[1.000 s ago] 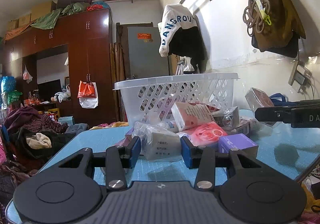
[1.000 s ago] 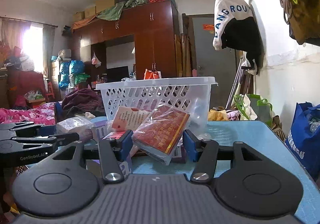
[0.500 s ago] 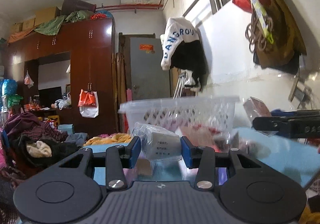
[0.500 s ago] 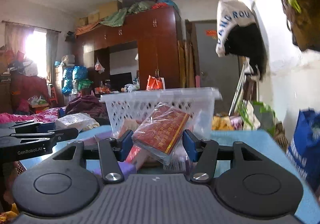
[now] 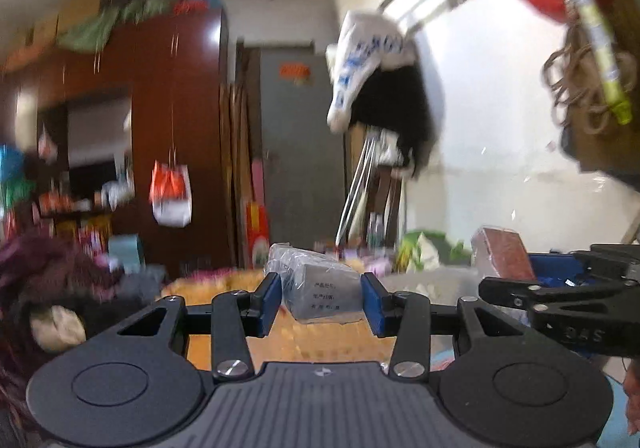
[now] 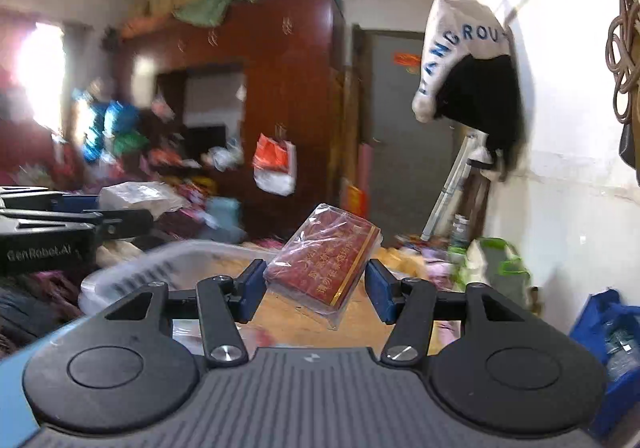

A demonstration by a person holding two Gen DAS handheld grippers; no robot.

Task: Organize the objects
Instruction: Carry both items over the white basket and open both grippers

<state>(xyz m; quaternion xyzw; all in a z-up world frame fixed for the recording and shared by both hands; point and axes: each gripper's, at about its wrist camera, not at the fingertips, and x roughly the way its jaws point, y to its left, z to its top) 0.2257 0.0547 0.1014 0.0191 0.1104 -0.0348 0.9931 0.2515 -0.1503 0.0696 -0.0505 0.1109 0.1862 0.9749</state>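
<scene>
My left gripper (image 5: 321, 298) is shut on a grey box wrapped in clear plastic (image 5: 316, 288), held up in the air. My right gripper (image 6: 316, 290) is shut on a dark red box with gold lettering in clear plastic (image 6: 326, 262), tilted between the blue pads. The white plastic basket (image 6: 160, 268) lies below and left of the right gripper, blurred. In the left wrist view the right gripper (image 5: 560, 288) shows at the right edge with the red box (image 5: 502, 252). In the right wrist view the left gripper (image 6: 76, 226) shows at the left with its wrapped box (image 6: 138, 197).
A brown wardrobe (image 6: 256, 107) and a grey door (image 5: 300, 151) stand at the back. Clothes hang on the right wall (image 6: 468, 71). A blue bag (image 6: 612, 332) sits at the lower right, and piles of clothes (image 5: 48, 280) lie at the left. The blue table corner (image 6: 16, 392) shows low left.
Both grippers have risen with their boxes off the table. The basket and the pile of items on the table have dropped low or out of view.
</scene>
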